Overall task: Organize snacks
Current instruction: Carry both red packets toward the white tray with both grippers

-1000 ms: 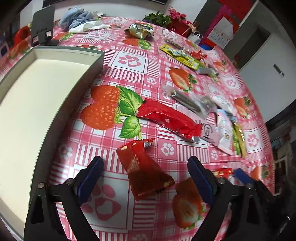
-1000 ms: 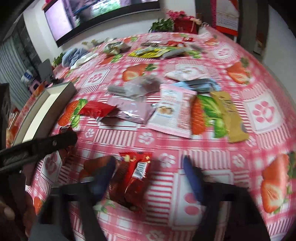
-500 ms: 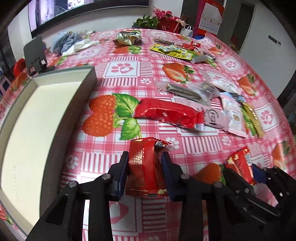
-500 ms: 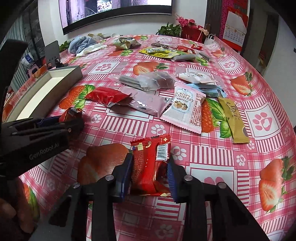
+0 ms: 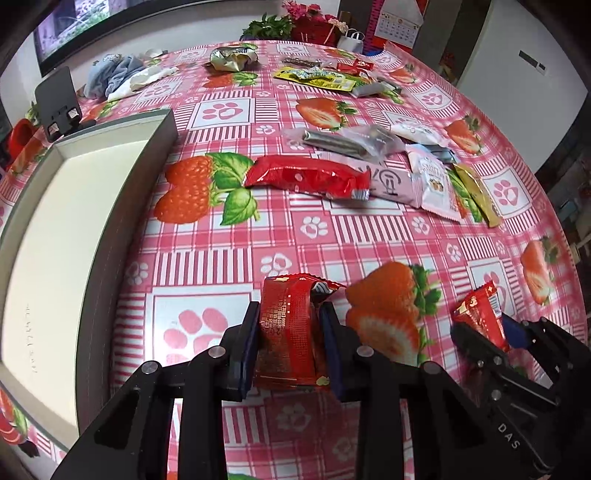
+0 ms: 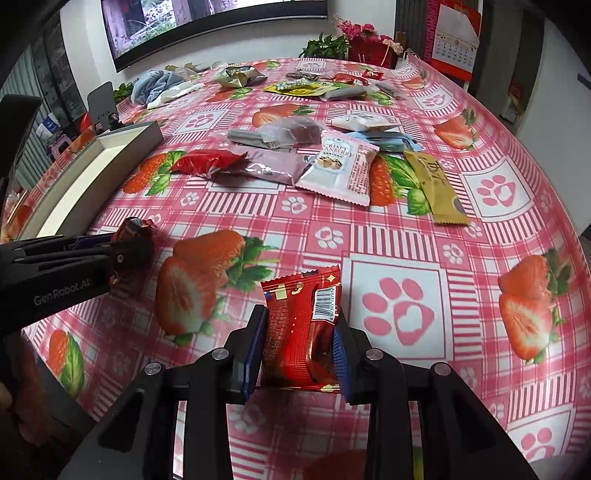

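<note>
Looks like somebody's living or dining room, not a lab. Big round table under a pink plastic cloth printed with strawberries and paw prints, and a big TV is mounted on the white wall right behind it. At the far edge there's a potted plant next to a red flower box, plus a red wall calendar hanging to the right. A crumpled blue cloth is lying on the table and a phone stand is by the near edge. Pretty homey clutter overall.
</note>
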`<state>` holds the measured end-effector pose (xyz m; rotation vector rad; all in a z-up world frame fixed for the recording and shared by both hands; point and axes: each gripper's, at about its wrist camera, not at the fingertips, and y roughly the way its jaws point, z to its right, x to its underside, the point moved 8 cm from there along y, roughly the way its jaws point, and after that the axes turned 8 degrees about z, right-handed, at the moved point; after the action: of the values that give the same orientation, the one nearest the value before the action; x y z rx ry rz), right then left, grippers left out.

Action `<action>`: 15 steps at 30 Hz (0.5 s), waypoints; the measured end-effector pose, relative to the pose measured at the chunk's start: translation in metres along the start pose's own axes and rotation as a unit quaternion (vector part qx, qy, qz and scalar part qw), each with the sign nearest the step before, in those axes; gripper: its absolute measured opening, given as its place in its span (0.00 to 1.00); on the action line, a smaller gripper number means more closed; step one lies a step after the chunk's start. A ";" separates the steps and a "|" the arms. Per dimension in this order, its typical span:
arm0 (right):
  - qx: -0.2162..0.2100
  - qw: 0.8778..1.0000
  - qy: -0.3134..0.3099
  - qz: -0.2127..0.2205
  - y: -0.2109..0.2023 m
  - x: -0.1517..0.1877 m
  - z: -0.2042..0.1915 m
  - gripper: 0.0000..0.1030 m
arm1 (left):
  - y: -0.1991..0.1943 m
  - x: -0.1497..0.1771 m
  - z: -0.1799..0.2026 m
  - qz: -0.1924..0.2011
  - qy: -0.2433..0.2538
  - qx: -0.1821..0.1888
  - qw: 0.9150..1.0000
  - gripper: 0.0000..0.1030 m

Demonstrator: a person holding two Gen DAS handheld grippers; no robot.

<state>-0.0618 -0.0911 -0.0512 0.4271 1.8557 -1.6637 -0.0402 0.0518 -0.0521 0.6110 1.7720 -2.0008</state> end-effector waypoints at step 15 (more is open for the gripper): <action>0.016 1.000 -0.007 -0.006 0.001 0.001 -0.003 0.34 | -0.006 0.010 -0.006 -0.003 0.018 -0.004 1.000 0.32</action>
<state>-0.0629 -0.0887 -0.0527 0.4174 1.8273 -1.7036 -0.0510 0.0585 -0.0533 0.6439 1.8035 -1.9991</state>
